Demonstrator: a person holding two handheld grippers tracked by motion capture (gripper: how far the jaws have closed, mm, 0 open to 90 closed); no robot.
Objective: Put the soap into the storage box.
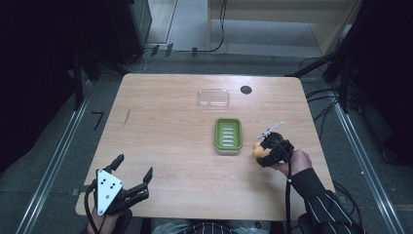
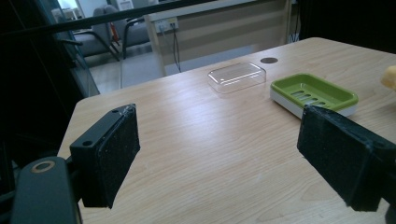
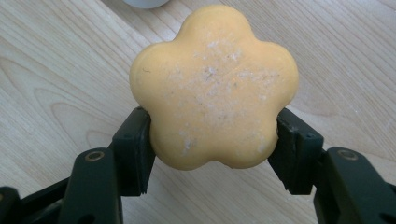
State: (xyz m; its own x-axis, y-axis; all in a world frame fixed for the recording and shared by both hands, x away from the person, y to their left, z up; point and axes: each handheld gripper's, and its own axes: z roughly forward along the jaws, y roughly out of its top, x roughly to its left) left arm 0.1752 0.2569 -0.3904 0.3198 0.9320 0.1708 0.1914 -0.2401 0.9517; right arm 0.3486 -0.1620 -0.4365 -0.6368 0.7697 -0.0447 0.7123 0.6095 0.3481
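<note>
A yellow flower-shaped soap [image 3: 215, 88] sits clamped between the two black jaws of my right gripper [image 3: 214, 144], just above the wooden table. From above, that soap [image 1: 258, 150] and my right gripper [image 1: 263, 149] are just right of a green soap dish [image 1: 228, 135] with a slotted floor. The dish [image 2: 313, 92] holds nothing. A clear plastic lid [image 1: 213, 97] lies behind the dish, toward the far edge; it is also in the left gripper view [image 2: 236, 76]. My left gripper [image 1: 131, 170] rests at the near left corner, jaws wide apart and empty [image 2: 219, 158].
The light wooden table [image 1: 165, 131] has a small dark round hole [image 1: 246, 89] near its far edge. Cables and dark stands surround the table on the floor. A striped sleeve [image 1: 324, 202] comes in at the bottom right.
</note>
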